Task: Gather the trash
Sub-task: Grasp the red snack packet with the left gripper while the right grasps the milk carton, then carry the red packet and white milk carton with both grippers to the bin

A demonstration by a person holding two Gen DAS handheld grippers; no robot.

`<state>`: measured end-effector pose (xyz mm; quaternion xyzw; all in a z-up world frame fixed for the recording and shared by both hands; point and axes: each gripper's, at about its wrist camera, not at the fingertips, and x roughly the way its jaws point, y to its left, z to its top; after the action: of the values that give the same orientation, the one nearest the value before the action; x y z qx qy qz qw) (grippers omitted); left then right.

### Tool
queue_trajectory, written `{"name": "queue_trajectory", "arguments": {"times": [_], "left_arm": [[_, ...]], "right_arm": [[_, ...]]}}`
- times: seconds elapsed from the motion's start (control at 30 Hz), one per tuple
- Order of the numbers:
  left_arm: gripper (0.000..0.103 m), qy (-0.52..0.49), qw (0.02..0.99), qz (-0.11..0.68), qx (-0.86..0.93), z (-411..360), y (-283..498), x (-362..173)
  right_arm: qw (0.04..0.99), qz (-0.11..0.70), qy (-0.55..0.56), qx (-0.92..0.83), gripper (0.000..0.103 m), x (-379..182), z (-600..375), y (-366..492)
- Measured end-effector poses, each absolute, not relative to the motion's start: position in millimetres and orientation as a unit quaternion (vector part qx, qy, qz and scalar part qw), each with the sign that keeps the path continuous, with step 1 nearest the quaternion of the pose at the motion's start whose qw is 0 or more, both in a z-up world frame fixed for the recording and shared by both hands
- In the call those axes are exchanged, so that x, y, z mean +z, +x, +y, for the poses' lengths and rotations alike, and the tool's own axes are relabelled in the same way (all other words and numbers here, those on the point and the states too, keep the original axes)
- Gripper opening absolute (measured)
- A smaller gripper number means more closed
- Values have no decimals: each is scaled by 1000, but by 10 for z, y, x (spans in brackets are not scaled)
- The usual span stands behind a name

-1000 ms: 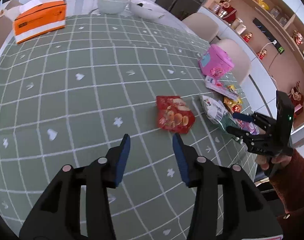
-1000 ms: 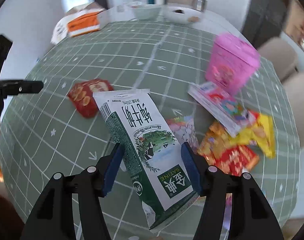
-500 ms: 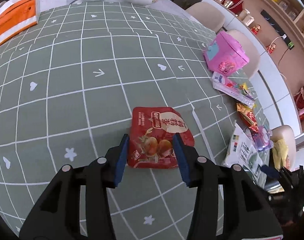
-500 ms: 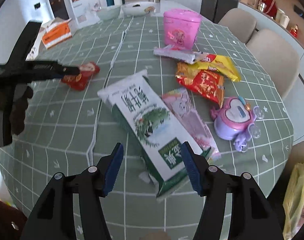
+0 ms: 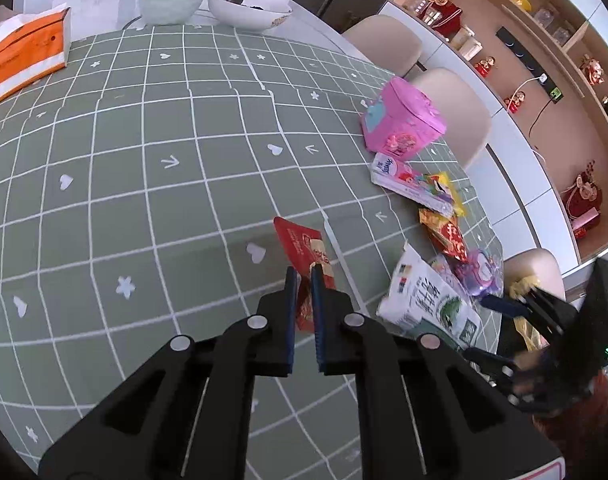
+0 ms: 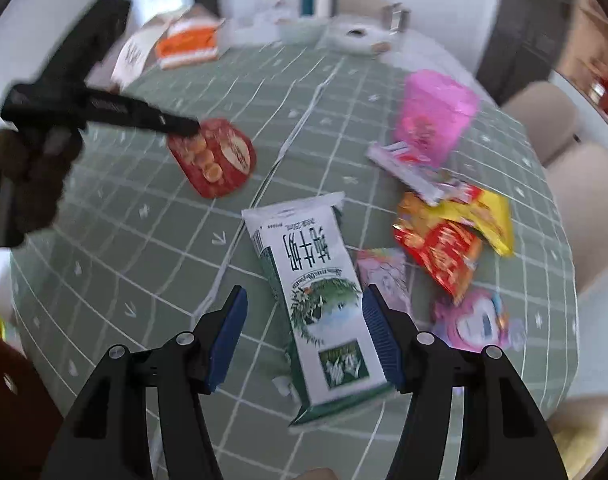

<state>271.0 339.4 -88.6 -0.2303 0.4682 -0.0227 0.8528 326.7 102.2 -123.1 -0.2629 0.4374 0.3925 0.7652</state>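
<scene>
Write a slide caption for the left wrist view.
Left claw pinches a red foil snack packet on the green gridded tablecloth.

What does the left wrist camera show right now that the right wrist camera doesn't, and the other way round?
Only the left wrist view shows the left gripper head-on: its jaws have just been closing and now pinch the edge of the red snack packet. It also shows the wall shelves.

Only the right wrist view shows the packet's printed face, and the right gripper open, its jaws either side of the milk carton without pressing on it.

Both show the carton, the pink box, the orange tissue pack and the green checked tablecloth.
</scene>
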Motion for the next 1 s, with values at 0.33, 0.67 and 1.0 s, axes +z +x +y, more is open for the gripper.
{"name": "queue_trajectory", "arguments": {"times": [0.33, 0.67, 1.0], "left_arm": [[7, -229, 844, 485, -14, 3458, 2474, -942], [7, -225, 833, 505, -29, 3315, 2552, -990], [1, -203, 853, 477, -56, 2934, 2793, -575]], "right_arm": [[744, 515, -223, 363, 52, -1679, 1170, 3699], [805, 483, -129, 318, 49, -1133, 862, 3426], [856, 429, -81, 276, 49, -517, 325, 3183]]}}
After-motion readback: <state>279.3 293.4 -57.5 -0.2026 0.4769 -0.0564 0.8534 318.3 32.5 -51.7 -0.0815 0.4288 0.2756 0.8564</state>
